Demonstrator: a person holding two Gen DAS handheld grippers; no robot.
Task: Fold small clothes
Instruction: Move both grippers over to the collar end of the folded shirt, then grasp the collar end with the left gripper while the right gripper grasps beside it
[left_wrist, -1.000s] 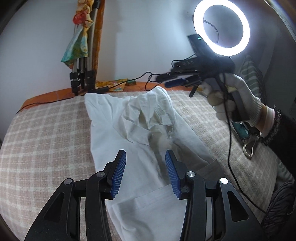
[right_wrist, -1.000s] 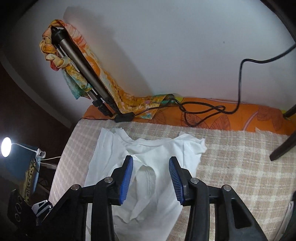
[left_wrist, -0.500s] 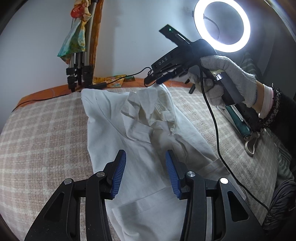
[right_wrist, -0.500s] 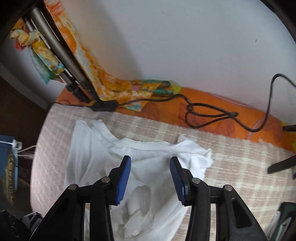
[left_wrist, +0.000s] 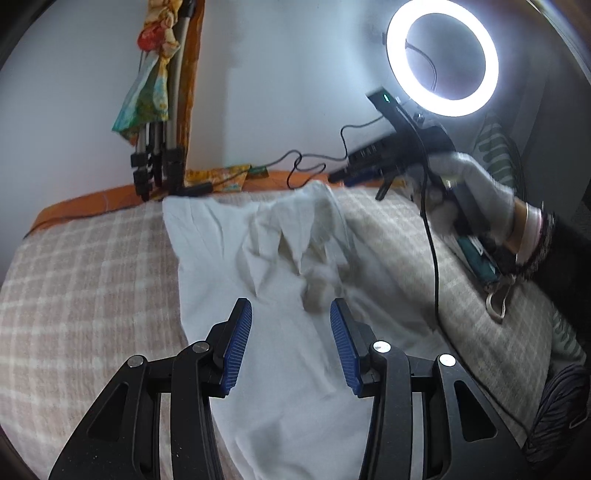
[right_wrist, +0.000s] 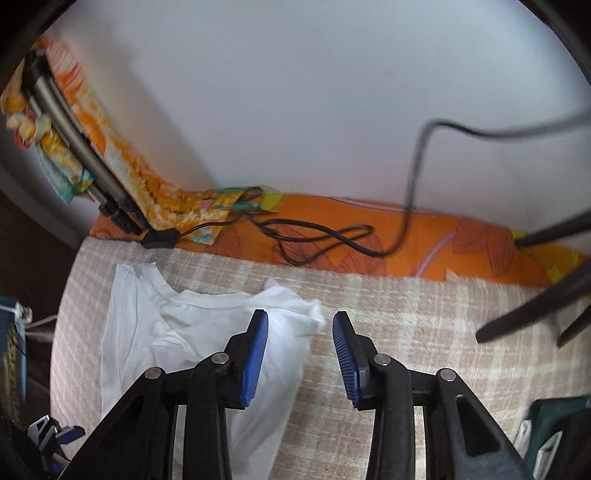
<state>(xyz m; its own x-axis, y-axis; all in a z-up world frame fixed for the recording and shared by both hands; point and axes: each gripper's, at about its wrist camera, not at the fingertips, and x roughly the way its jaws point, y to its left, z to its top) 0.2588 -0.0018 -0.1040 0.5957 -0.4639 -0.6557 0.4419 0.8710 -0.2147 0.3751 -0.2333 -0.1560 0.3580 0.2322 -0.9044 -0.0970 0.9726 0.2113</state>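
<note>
Ring light (left_wrist: 442, 59) glaring — edges warped, motion blur right.

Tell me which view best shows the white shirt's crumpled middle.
The left wrist view: the white shirt fills its centre, bunched folds plainly visible. The right wrist view shows only the collar end and one sleeve, with the right gripper partly covering the rest.

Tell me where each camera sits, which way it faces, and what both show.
Left wrist: on the left gripper, jaws open, looking along the shirt toward the wall; the gloved right hand shows.
Right wrist: on the right gripper, jaws open, looking over the shirt's edge toward the wall.
Shared: shirt, checked blanket, tripod.
</note>
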